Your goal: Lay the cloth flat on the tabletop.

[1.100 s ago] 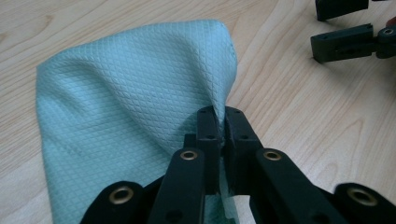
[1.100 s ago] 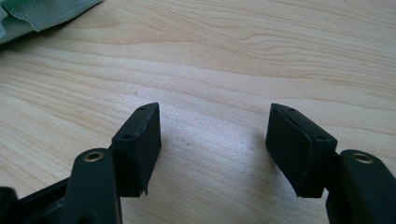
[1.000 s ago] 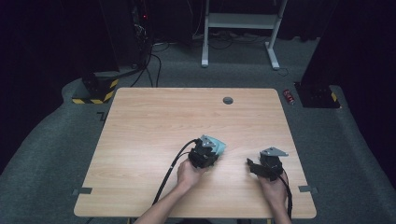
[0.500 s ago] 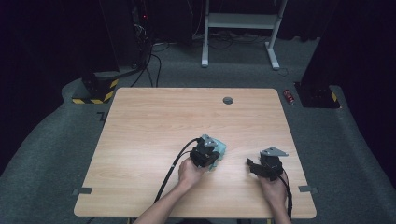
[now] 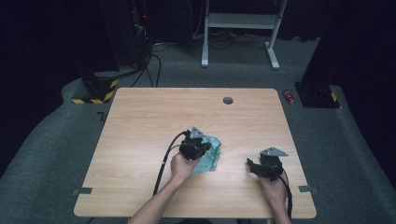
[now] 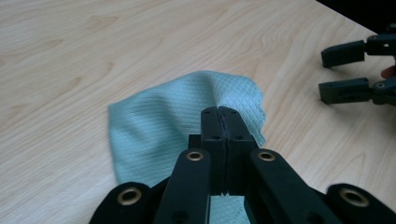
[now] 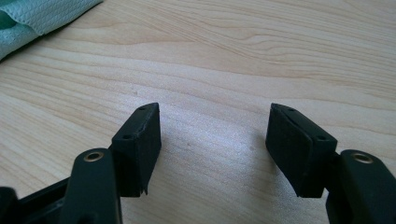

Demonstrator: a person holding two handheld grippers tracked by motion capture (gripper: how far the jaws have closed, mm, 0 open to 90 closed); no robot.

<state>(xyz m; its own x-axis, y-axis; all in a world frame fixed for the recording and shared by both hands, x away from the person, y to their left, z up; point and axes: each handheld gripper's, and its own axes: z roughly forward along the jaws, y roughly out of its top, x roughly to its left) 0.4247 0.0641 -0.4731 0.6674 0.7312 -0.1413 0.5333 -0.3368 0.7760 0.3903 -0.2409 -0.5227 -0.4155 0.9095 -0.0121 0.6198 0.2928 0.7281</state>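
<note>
1. Teal, quilted-weave cloth (image 5: 211, 156) is seen lying rumpled on the pale wood worktop (image 5: 140, 121), slightly right of centre and toward the near edge.
2. Left gripper (image 6: 219, 112) is held over the cloth; its fingers are pressed together, having just been closing. A pinch of the cloth's fabric appears to be caught between them, though the seam is too tight for the contact itself to be made out.
3. In the left gripper view, one edge of the cloth is seen raised in a fold just behind the fingertips.
4. Right gripper (image 7: 215, 140) is held low over bare wood, well apart from the cloth, with its fingers spread wide and nothing between them.
5. A corner of the cloth is caught at the upper left of the right gripper view.
</note>
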